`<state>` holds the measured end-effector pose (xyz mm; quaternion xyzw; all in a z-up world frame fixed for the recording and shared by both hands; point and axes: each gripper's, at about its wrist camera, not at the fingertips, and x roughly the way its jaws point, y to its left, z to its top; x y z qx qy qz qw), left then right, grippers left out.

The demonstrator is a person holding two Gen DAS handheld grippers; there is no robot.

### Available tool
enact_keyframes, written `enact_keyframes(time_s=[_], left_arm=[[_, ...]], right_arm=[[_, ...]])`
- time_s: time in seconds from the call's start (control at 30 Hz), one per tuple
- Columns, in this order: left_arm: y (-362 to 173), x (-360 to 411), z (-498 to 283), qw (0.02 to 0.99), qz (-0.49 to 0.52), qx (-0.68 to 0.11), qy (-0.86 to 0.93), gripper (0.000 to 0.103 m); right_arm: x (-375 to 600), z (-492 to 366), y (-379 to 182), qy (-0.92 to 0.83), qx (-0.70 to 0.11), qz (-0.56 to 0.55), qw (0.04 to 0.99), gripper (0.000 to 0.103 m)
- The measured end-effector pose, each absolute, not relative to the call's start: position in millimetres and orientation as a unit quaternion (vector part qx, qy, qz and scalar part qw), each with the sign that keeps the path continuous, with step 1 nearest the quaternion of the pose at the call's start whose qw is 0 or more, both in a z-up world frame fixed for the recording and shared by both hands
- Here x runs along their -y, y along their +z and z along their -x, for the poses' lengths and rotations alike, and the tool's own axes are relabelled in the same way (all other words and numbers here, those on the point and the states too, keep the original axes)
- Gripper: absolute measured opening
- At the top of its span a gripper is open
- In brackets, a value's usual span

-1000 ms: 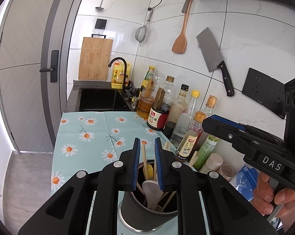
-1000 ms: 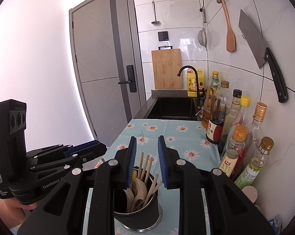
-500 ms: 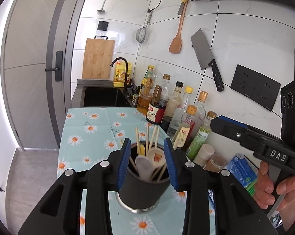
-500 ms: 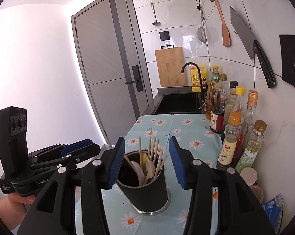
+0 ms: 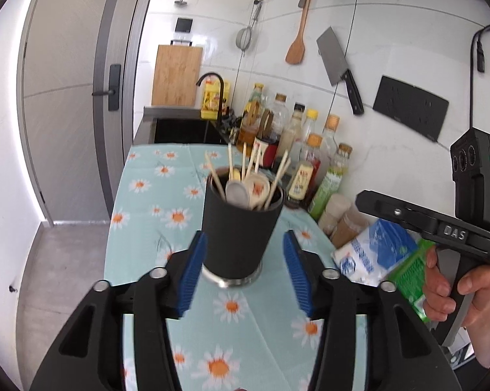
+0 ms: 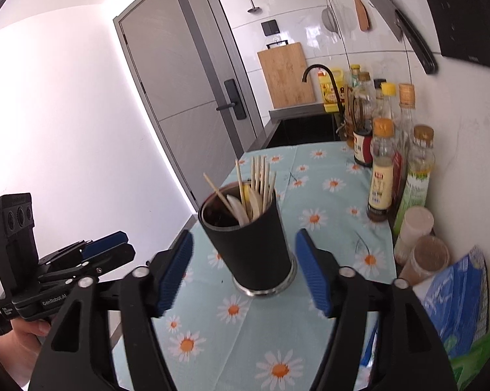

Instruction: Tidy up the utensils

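I see my left gripper [image 5: 243, 273] and right gripper [image 6: 245, 270], jaws wide apart, near the cup [image 5: 241, 228] of sticks and spoons on the worktop [image 5: 245, 332].

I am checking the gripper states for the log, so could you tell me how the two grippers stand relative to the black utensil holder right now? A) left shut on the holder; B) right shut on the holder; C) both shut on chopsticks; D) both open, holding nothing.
D: the left gripper and right gripper both show spread blue pads, and the black utensil holder stands free on the daisy tablecloth.
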<state>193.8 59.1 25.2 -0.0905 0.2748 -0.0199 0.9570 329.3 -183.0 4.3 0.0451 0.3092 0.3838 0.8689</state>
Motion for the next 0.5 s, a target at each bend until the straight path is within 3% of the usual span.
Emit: enact_keyframes(time_s=[0.1,0.27,0.37,0.5], left_arm=[[16,-59,-177,0.954,0.086,-0.285,-0.022,0.069],[5,-54,-153,0.949,0.076,-0.305,-0.033,0.077],[0,-52,-141,0.946,0.072,-0.313,-0.041,0.087],[-5,-49,-129,0.944,0.068,-0.320,-0.043,0.093]], right_arm=[[187,-311,-4,0.374,-0.316,-0.036,0.871,0.084],[196,-278,-10,0.351,-0.318,-0.023,0.881,0.092],[199,-259,-10,0.343,-0.308,0.002,0.888,0.098],[200,-240,-13,0.333,-0.304,0.028,0.892,0.098]])
